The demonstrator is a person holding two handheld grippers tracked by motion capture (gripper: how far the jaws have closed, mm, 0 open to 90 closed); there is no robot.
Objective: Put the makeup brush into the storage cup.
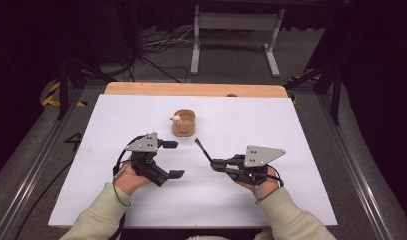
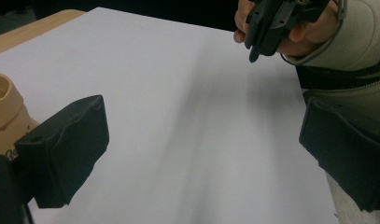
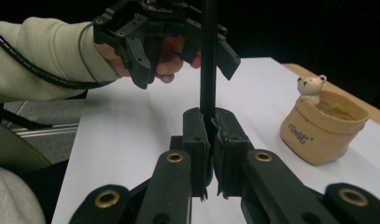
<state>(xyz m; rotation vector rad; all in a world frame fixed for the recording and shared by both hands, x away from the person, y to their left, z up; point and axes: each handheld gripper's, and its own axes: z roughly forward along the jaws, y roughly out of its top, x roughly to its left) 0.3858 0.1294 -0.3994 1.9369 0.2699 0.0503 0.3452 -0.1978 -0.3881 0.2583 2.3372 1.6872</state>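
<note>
Dark curtains and cables stand behind our white table, which has a wooden strip along its far edge. We hold the right gripper with its jaws pressed together on a thin black pen, and in the high view this pen sticks out of the gripper toward the middle of the table, its far end pointing at the beige cup. The left gripper has its jaws spread wide and holds nothing; it hovers above the white surface, left of the pen. We judge that the pen is meant for the cup, and several things can go wrong. The grip is only at the lower end of the pen, so the long free part can swing or slide between the jaws if we tilt the hand fast. The cup looks light and soft-walled, with a small white bear figure on its rim; if the pen strikes the wall or the bear instead of the opening, the cup may tip or slide away. The pen itself is slim, straight, matte black and smooth, which gives the pads little to hold. The cup stands upright, well apart from both grippers.
</note>
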